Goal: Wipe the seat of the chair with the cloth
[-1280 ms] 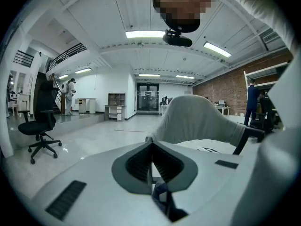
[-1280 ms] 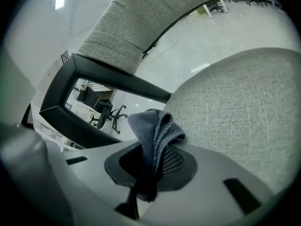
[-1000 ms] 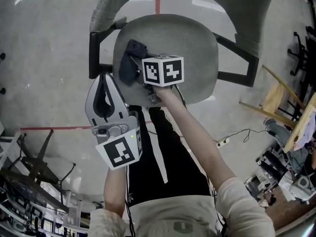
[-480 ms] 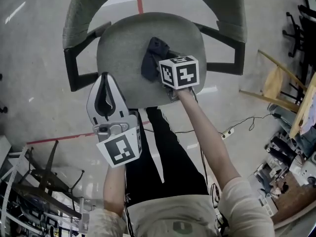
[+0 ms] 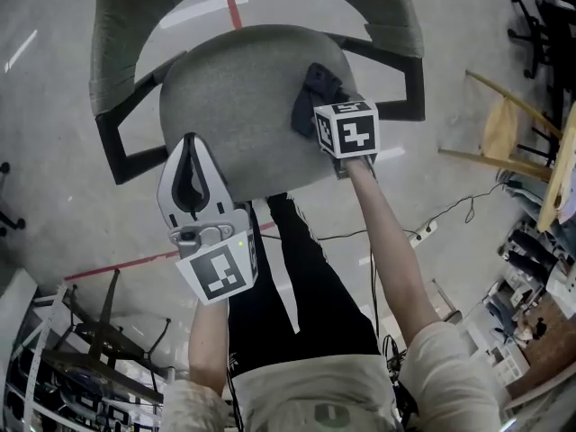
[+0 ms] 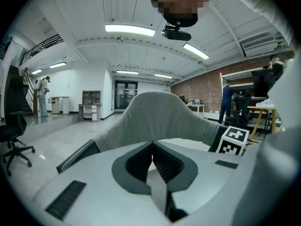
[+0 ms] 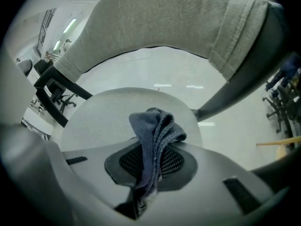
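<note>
Contact falls at about 2 o'clock on the seat (image 5: 234, 115). There the right gripper (image 7: 153, 150) clamps a dark blue cloth (image 7: 154, 124) and appears to press its free end against the upholstery. The cloth is bunched into a thick fold that runs between the textured pads (image 7: 175, 160) and juts past the tips. Soft pile, not hard plastic, therefore meets the fabric, which is probably why the cloth is gripped by its middle with a wad left forward. The arm reaches out nearly straight, putting the wad close to the seat's far right rim, near the black armrest (image 5: 421, 93) at 3 o'clock.

The left gripper (image 6: 152, 145) is clenched on nothing, its tips meeting in a thin line. It hovers at about 7 o'clock over the seat's near edge, apparently parked clear of the wiping path.

The seat is a rounded pad in pale grey woven fabric with a fine, matte grain. The backrest (image 7: 160, 22) curves around it at 12 o'clock in a similar grey cover, with a stitched hem at its end. The cloth looks like looped terry, limp and absorbent. The wipe seems to be mid-stroke on the right side of the pad, and how much of the seat is already done cannot be told.
</note>
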Demonstrator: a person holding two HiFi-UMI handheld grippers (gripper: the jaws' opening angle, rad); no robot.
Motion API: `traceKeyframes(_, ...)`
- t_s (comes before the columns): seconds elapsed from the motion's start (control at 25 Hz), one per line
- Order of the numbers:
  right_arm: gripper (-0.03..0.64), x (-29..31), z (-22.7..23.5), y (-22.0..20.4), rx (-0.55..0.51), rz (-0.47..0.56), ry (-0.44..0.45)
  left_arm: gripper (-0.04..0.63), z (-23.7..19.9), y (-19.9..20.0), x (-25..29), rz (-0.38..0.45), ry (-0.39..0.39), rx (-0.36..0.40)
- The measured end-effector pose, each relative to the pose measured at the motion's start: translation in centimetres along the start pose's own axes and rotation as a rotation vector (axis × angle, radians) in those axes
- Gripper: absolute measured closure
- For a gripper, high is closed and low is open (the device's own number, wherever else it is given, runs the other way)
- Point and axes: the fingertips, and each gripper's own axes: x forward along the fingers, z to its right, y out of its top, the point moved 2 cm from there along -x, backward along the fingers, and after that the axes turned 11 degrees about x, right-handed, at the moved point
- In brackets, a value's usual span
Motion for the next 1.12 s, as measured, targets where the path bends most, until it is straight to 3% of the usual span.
traceKeyframes(0.16,0.560,-1.3,3.6,-0.4,-0.051,-0.001,-0.160,0.580,1.5,0.4,0.0,-0.001,-0.022,0.017)
traceKeyframes(0.28,0.560,-1.6,4.6,-0.5,-0.067,0.007,-0.234,0.580,2.6,0.7,0.0,0.007,-0.050,0.078)
traceKeyframes(0.36,0.560,-1.6,5.0,-0.6,-0.083,0.008,-0.273,0.580,3.2,0.7,0.1,0.006,-0.061,0.077)
traceKeyframes(0.52,0.560,-1.6,5.5,-0.8,-0.041,0.009,-0.309,0.580,3.6,1.0,0.1,0.009,-0.067,0.083)
traceKeyframes(0.76,0.560,-1.8,6.0,-0.9,-0.077,0.034,-0.382,0.580,3.1,1.1,-0.1,0.013,-0.050,0.092)
traceKeyframes(1.12,0.560,-2.5,5.4,-0.6,-0.052,0.081,-0.361,0.580,1.6,0.1,-1.2,-0.004,-0.002,0.072)
